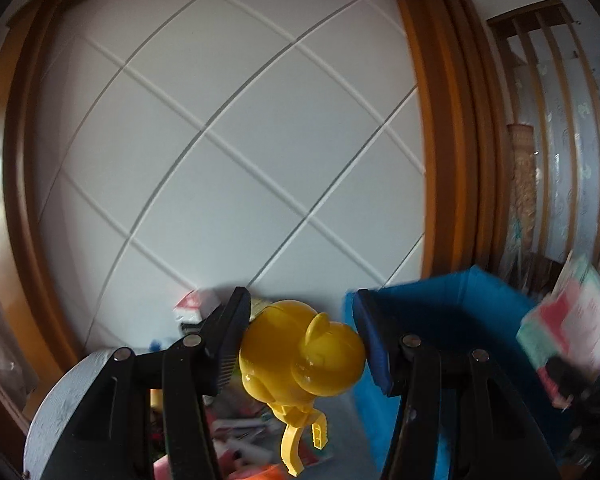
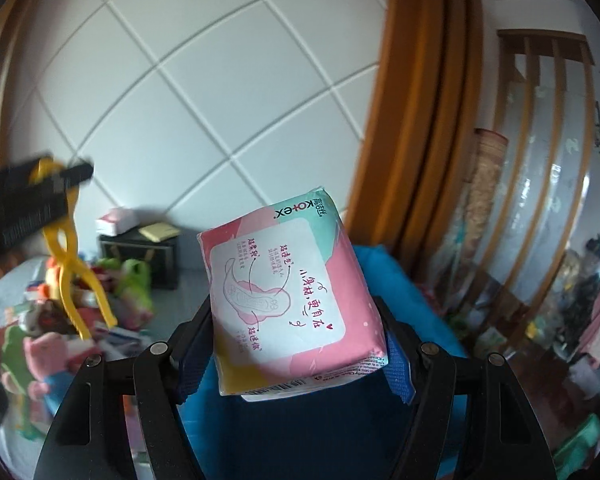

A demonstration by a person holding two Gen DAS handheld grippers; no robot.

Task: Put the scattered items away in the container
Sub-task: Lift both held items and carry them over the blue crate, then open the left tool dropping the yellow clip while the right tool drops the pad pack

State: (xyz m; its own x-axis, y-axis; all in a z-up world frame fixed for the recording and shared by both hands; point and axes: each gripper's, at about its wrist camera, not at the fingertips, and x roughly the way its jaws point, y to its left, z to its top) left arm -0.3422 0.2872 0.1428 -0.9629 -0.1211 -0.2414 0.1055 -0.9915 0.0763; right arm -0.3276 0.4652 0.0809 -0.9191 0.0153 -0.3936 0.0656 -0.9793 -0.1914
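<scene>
Left gripper (image 1: 302, 346): fingers clamped on a yellow bear-shaped clip toy (image 1: 300, 354), held aloft, tongs dangling. Right gripper (image 2: 296, 340): fingers closed on a pink Kotex pad pack (image 2: 284, 296), held over the blue fabric bin (image 2: 416, 304). Scattered items (image 2: 80, 320) lie lower left on a grey surface, before the white quilted panel (image 1: 220, 120).

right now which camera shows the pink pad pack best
The right wrist view: the pink pad pack sits close and sharp, clamped in the right gripper, printed label readable, above the blue bin. The left wrist view catches it only as a blur at the right edge.
</scene>
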